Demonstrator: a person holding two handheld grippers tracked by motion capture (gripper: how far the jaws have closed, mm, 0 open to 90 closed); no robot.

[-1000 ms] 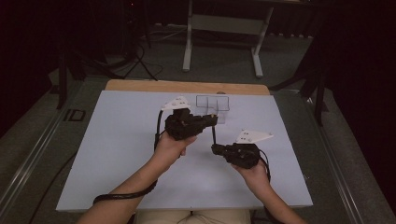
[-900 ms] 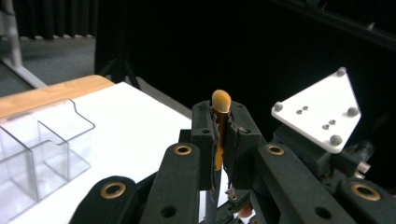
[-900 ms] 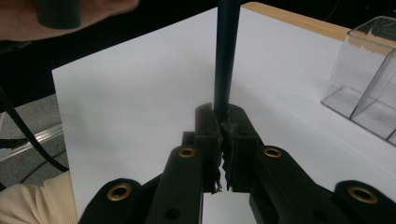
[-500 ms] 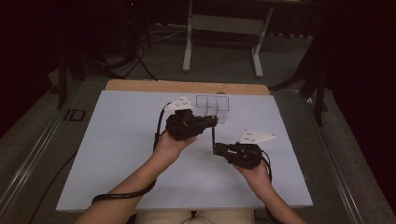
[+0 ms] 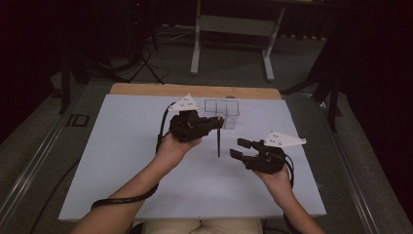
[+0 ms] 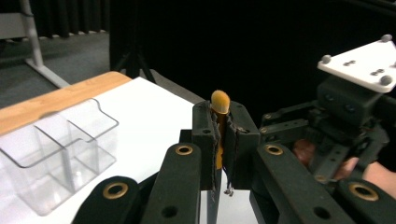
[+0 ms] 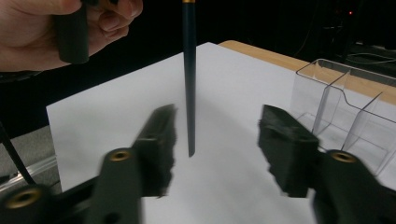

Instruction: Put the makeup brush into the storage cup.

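A slim brush with an orange tip [image 6: 220, 101] and a dark handle [image 5: 218, 144] hangs straight down from my left gripper [image 5: 220, 121], which is shut on it near the bristle end. The handle's lower end [image 7: 189, 84] hovers just above the white table [image 5: 122, 161]. My right gripper [image 5: 238, 147] sits low, to the right of the handle. Its jaws have just been opening and now stand apart. In the right gripper view the handle hangs between and beyond the right gripper's [image 7: 217, 140] pads, touching neither.
A clear plastic organizer [image 5: 224, 108] with compartments stands at the table's far edge, just behind the left gripper; it also appears as the clear organizer [image 6: 56, 149] and the clear organizer [image 7: 345, 107]. A wooden strip [image 5: 195, 90] borders the far side. Metal stand legs [image 5: 231, 29] rise beyond.
The right gripper's jaws have spread apart and it has drawn back a little from the brush handle. The left gripper keeps the brush in the same place.
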